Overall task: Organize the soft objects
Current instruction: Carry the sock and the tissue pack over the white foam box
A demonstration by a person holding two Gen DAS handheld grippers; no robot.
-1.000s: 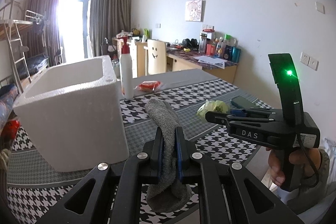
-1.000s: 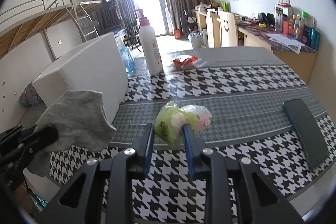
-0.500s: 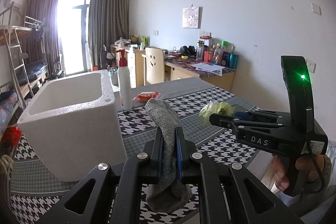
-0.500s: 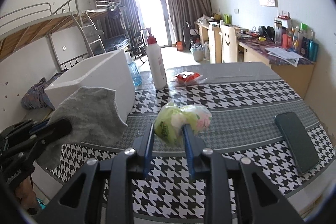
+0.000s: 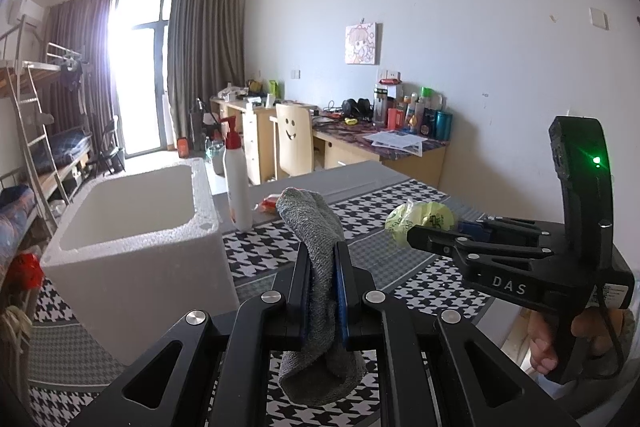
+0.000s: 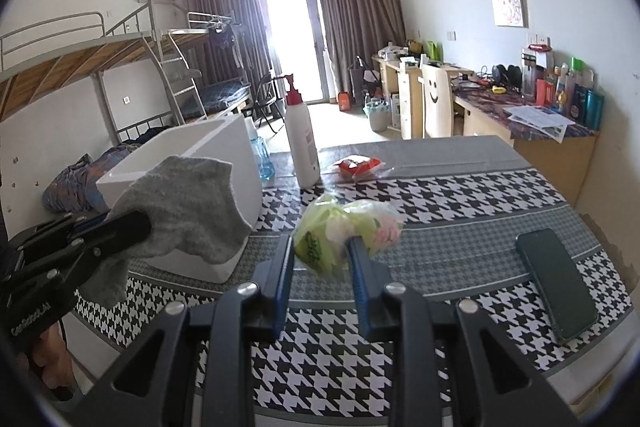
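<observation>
From the left wrist, the left gripper [image 5: 322, 291] pinches the grey sock [image 5: 316, 267] clear above the near table [image 5: 400, 259], and the foam box [image 5: 132, 251] at left now shows more of its open hollow than before, so both hands have risen. From the right wrist, the right gripper [image 6: 320, 267] squeezes the green tissue pack [image 6: 336, 231] higher above the cloth than earlier, so I judge both soft things ready for the box.

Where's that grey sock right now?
The grey sock is pinched in the left claw, held above the checked table, just right of the white foam box in the left wrist view.
</observation>
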